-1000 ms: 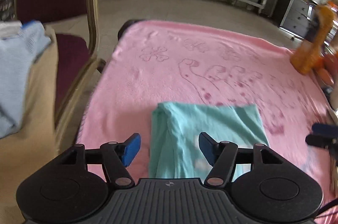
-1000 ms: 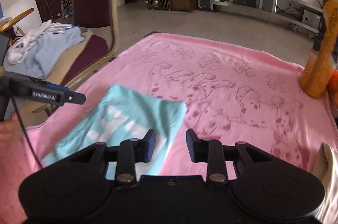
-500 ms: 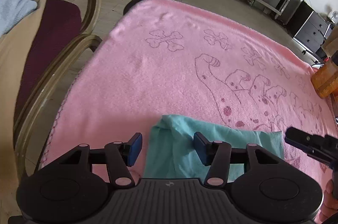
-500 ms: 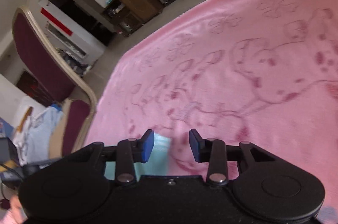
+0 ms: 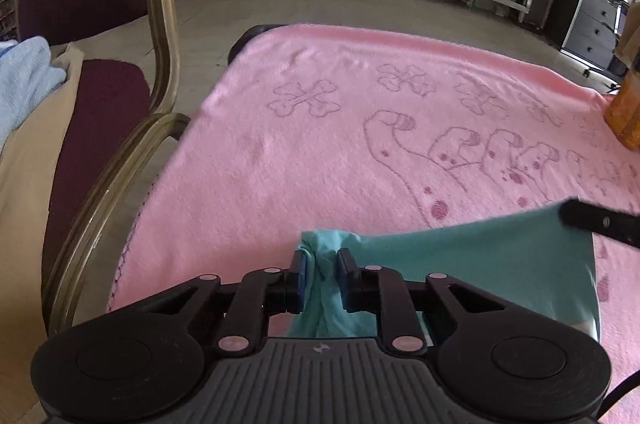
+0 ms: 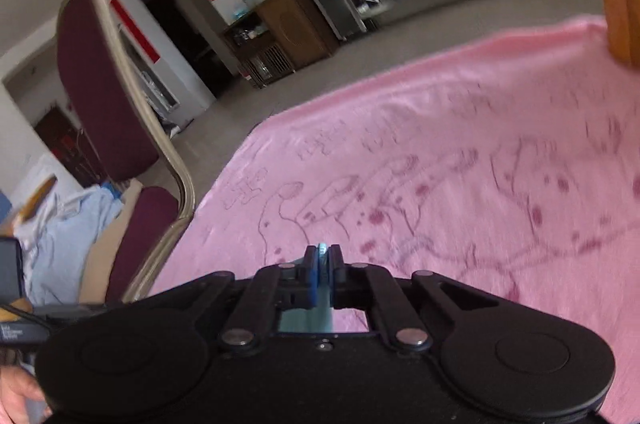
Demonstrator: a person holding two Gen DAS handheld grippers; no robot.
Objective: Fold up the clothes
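A folded teal garment [image 5: 480, 256] lies at the near edge of the pink blanket [image 5: 320, 152]. My left gripper [image 5: 322, 264] is shut on its bunched left corner. My right gripper [image 6: 322, 258] is shut on a thin teal edge of the same garment [image 6: 306, 322]; its black tip [image 5: 596, 220] shows in the left wrist view at the garment's right corner. The cloth is stretched between the two grippers and lifted a little off the blanket.
A maroon chair with a gold frame [image 5: 160, 24] stands left of the blanket, holding light blue clothes [image 5: 24, 80]. An orange bottle [image 5: 626, 104] stands at the blanket's far right. The pink blanket [image 6: 440, 164] spreads ahead.
Both grippers have closed from open onto the teal garment's near corners. The cloth has risen and pulled taut between them.
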